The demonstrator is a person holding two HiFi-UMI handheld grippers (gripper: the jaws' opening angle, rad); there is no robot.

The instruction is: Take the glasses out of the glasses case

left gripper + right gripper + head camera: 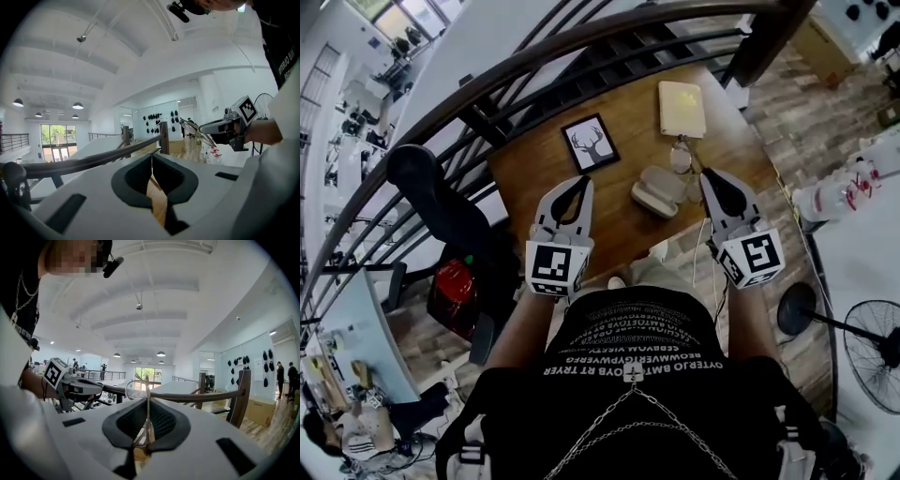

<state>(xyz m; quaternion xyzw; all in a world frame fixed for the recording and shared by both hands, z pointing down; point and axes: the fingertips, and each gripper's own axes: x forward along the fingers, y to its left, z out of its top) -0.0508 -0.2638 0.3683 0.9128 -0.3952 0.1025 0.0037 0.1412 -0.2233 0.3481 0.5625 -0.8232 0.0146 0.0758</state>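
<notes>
Right gripper (709, 176) clamps glasses (136, 389) by the open case (661, 192) near a framed picture (590, 142); left gripper (581, 180) closed, empty.

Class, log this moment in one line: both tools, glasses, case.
left tool: shut, empty | right tool: shut on glasses | glasses case: open, on table

The person's black T-shirt (633, 342) carries rows of white capital letters, upside down here and probably too small to read reliably. White cubes (556, 267) on the left gripper (580, 181) and right gripper (709, 174) bear black square markers.
</notes>
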